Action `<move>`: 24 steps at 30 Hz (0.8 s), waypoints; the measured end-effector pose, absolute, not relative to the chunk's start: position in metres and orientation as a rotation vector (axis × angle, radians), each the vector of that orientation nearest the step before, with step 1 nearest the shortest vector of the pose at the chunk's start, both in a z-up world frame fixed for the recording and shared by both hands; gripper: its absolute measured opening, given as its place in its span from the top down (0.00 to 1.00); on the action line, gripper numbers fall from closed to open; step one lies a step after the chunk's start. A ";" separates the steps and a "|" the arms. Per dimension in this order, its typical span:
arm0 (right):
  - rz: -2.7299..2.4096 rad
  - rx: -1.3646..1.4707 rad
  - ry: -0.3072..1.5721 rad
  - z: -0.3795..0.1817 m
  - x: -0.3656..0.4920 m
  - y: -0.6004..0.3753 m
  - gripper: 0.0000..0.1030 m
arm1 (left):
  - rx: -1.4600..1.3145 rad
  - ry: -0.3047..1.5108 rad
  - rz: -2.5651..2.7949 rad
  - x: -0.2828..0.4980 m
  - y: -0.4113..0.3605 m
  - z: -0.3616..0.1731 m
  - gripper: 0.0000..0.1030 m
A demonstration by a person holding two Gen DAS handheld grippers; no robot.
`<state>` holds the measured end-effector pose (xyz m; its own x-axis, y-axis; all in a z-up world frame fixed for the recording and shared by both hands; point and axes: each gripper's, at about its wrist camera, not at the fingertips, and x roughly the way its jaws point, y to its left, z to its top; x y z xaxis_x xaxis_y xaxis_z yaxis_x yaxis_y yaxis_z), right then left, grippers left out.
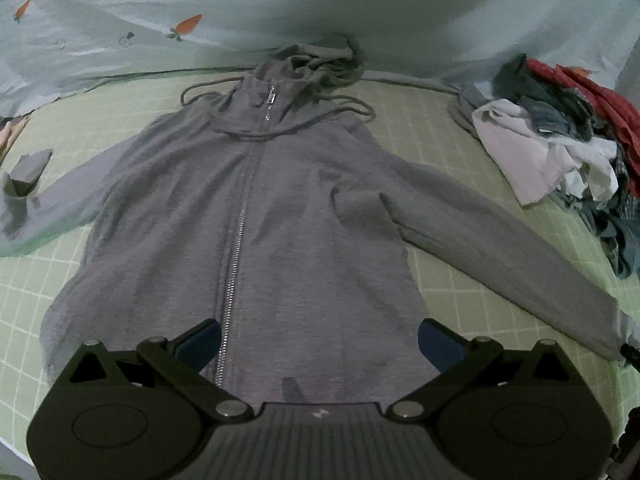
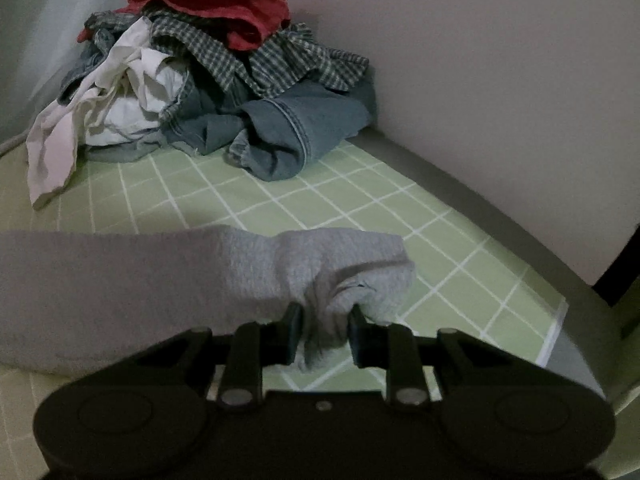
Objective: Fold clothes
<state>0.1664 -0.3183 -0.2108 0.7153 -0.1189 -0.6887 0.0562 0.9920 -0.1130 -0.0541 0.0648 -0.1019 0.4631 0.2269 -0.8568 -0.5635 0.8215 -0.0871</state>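
A grey zip-up hoodie (image 1: 280,200) lies front up on the green checked sheet (image 1: 440,120), hood at the far end and both sleeves spread out. In the left wrist view my left gripper (image 1: 320,336) hovers over the hem beside the zipper. It is open wide, and its blue pads press on nothing. The right sleeve (image 1: 500,248) runs out to the lower right. In the right wrist view my right gripper (image 2: 325,332) is shut on the bunched cuff (image 2: 332,276) of that sleeve, lifted slightly off the sheet (image 2: 360,200).
A loose pile of clothes (image 2: 208,80), red, checked, white and denim, sits in the far right corner by the wall (image 2: 500,80); it also shows as the pile (image 1: 560,140) in the left wrist view. A pale duvet with carrot print (image 1: 160,20) lies behind the hood. The bed edge (image 2: 560,320) runs close on the right.
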 end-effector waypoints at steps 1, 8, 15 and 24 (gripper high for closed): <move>-0.105 -0.088 0.772 -0.210 0.169 -0.318 0.70 | -0.386 0.977 0.503 -0.056 0.066 -0.102 0.00; -0.178 0.005 0.832 -0.205 0.165 -0.322 0.38 | -0.411 0.973 0.578 -0.083 0.093 -0.101 0.00; -0.169 0.041 0.860 -0.197 0.127 -0.282 0.16 | -0.485 0.970 0.742 -0.144 0.150 -0.105 0.00; 0.183 -0.049 0.874 -0.188 0.056 -0.158 0.12 | -0.629 0.984 0.790 -0.217 0.217 -0.136 0.00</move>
<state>0.0558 -0.1582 -0.1876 0.6272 0.1390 -0.7663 -0.1793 0.9833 0.0316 -0.2167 0.2173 -0.1360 0.3271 0.2915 -0.8989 -0.8144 0.5694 -0.1116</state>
